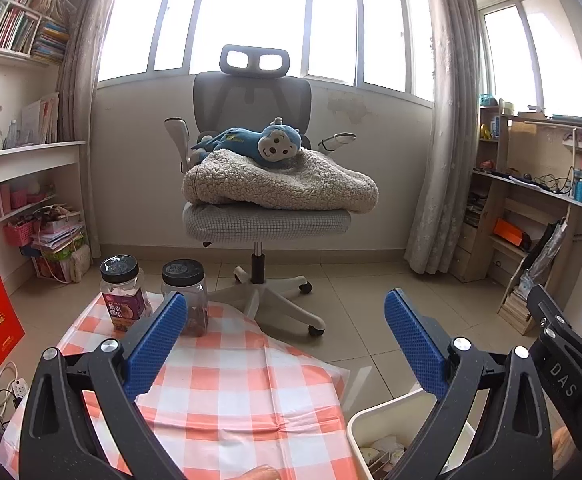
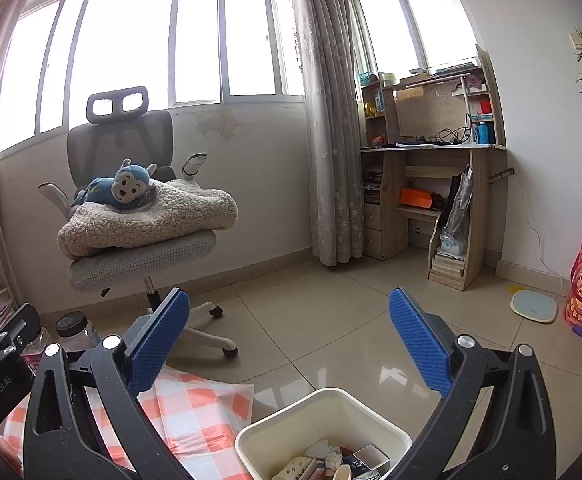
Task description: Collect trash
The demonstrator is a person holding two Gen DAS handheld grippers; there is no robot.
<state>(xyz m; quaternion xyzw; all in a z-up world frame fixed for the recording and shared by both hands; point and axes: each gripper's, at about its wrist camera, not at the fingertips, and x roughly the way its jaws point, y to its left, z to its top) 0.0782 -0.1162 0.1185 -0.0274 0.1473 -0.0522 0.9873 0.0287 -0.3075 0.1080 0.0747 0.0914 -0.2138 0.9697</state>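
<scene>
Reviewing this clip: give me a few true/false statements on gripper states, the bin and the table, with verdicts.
1. Both grippers, left and right, have open, empty jaws. True.
2. The white bin is empty. False: it holds paper scraps and small boxes.
3. Two dark-lidded jars stand on the checked tablecloth. True.
4. The stuffed monkey lies on the floor. False: it rests on the fleece blanket on the office chair.

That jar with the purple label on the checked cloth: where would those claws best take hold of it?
Around the black lid of the labelled jar, coming from above: it stands upright, and the lid looks narrower than the body. The left gripper is open.
</scene>
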